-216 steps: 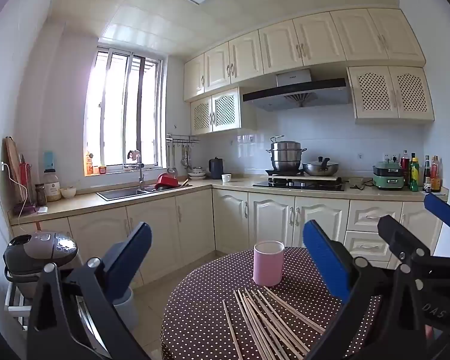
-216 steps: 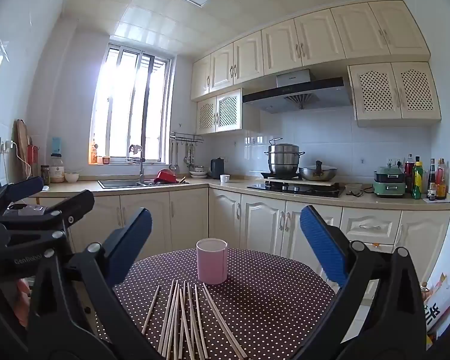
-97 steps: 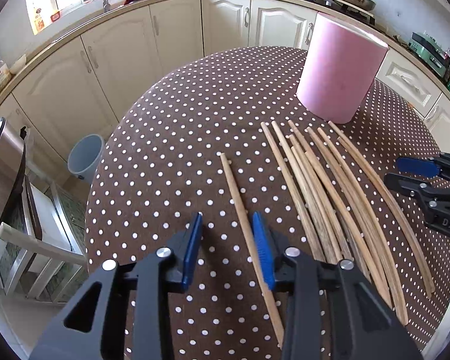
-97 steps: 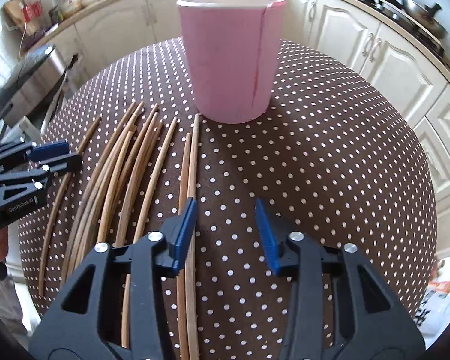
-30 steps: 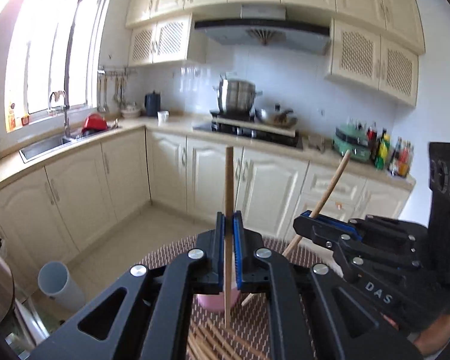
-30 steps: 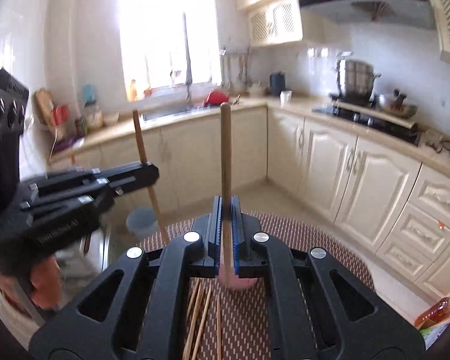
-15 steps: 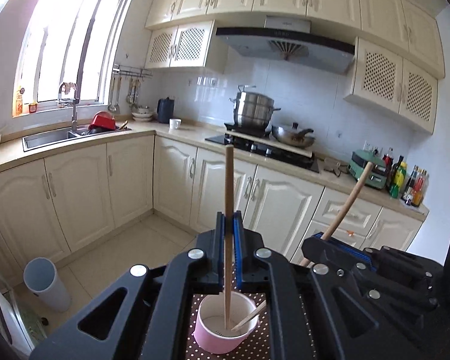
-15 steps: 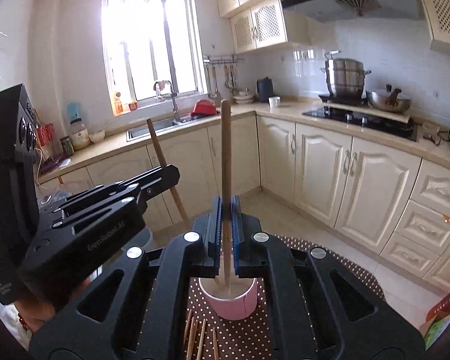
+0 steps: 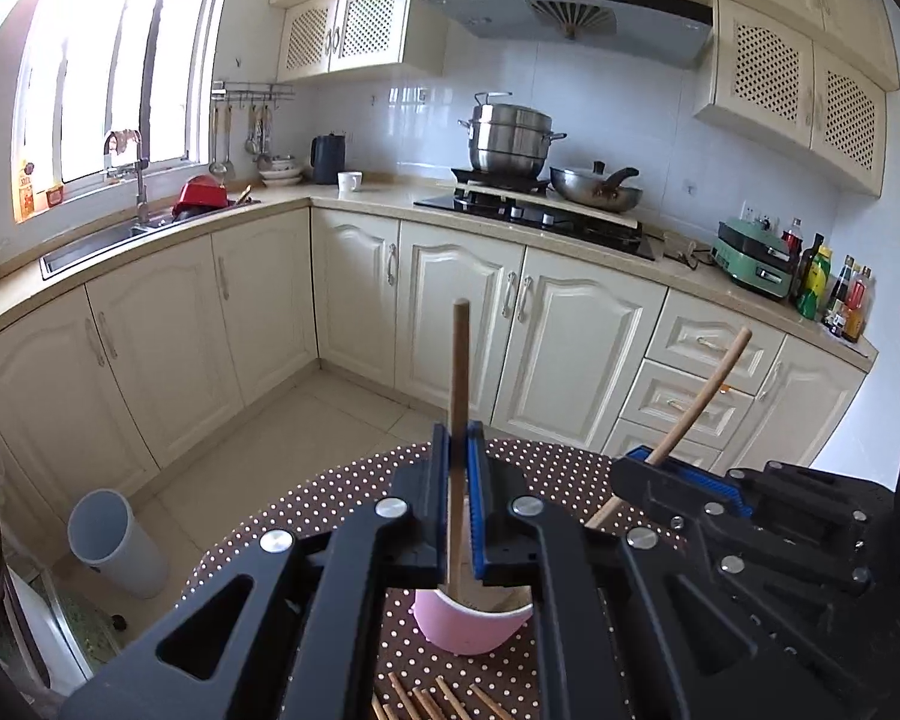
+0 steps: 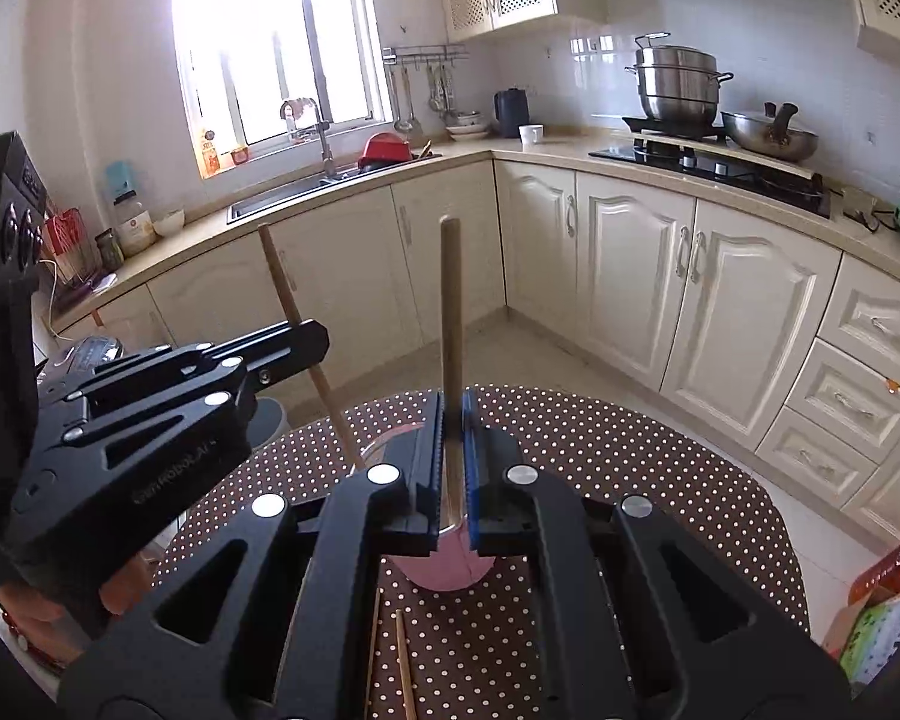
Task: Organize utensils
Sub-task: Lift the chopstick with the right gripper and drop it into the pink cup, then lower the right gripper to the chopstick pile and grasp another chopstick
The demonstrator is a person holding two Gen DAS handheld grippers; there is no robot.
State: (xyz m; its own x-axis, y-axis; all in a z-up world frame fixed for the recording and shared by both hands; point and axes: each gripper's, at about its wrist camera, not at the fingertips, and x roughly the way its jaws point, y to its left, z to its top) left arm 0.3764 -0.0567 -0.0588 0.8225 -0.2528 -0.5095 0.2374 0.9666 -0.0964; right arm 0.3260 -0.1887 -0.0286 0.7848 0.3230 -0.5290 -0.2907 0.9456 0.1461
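You are holding one chopstick upright in each tool, and both are now dropping into the pink cup (image 9: 473, 624) rather than hanging above it as they were a second ago. Left gripper (image 9: 460, 516): its blue pads are closed tight on the left chopstick (image 9: 457, 420), whose lower tip is passing below the cup rim directly under the jaws. Right gripper (image 10: 452, 480): likewise clamped on the right chopstick (image 10: 450, 336), with the cup (image 10: 444, 570) sitting just beneath and ahead of its fingertips. Seen from the left wrist, the right-hand stick (image 9: 690, 414) is leaning in from the right side; its tip looks to be inside the cup, though the gripper body is hiding the end. Judgement: both sticks are at the release stage; opening the jaws should let them settle against the cup wall. Nearer than the cup, below each gripper, loose chopsticks (image 9: 426, 699) are still lying on the dotted tablecloth (image 9: 570, 468), so the sorting is only just starting. Beyond the table, the cream cabinets (image 9: 450, 300) are filling the far view.
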